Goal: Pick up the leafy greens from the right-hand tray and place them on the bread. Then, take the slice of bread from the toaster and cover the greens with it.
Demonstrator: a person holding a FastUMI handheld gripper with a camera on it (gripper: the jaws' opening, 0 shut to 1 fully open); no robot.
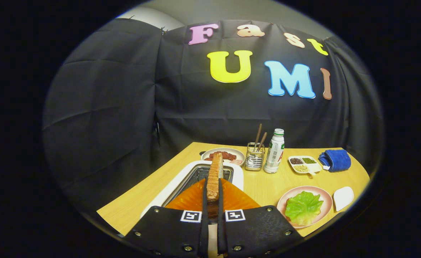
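Gripper view, hand-held gripper (pixel 213 202): bottom centre of the frame, both fingers squeezed in tight on a slice of bread (pixel 214 175), one on each flat side, so yeah, it's got the slice clamped.

Bread slice: standing on edge, upright, sticking up from between the fingers; crust edge faces the camera. It's lifted above the toaster slot, lower centre of the frame.

Toaster (pixel 196 177): white body with a dark metal slot on top, right under and just beyond the fingers. There's an orange ridged surface (pixel 190 200) on either side of the fingers, sitting over the near end of the toaster; can't really tell what it is.

Leafy greens (pixel 303 207): lower right of the frame, lying on a pink plate (pixel 323 195), well off to the right of the fingers. Whether there's bread under the leaf I can't tell.

Other stuff on the worktop (pixel 264 184): a small white dish (pixel 343 197) just right of the pink plate; a plate with reddish food (pixel 224 155) beyond the toaster; a wire holder with chopsticks (pixel 255 157) beside it; a white bottle with a green cap (pixel 275 151) next to that; a divided dish of beans (pixel 304 165); a folded blue cloth (pixel 335 160) at the far right.
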